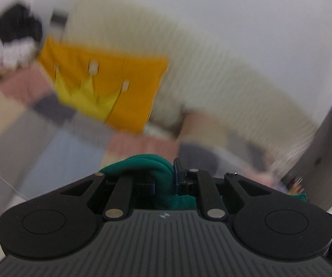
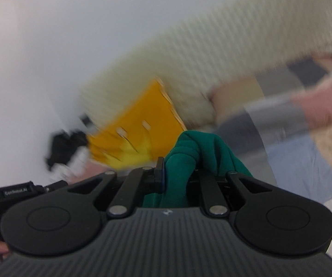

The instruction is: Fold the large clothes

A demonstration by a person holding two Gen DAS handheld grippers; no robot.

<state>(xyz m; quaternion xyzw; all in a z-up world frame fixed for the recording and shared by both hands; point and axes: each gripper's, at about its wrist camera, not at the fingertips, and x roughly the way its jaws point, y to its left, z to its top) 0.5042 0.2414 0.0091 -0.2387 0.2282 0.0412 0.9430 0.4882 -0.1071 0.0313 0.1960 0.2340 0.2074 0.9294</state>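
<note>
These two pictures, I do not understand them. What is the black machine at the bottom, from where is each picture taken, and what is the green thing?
Each picture comes from a camera mounted on a handheld two-finger gripper; a person carries one in each hand. The black part at the bottom is the gripper's own body. The left gripper and the right gripper are both shut on one green garment, bunched between the fingers. Behind, blurred by motion, lies a bed with a patchwork cover, an orange cushion with a yellow crown and a cream ribbed headboard.
</note>
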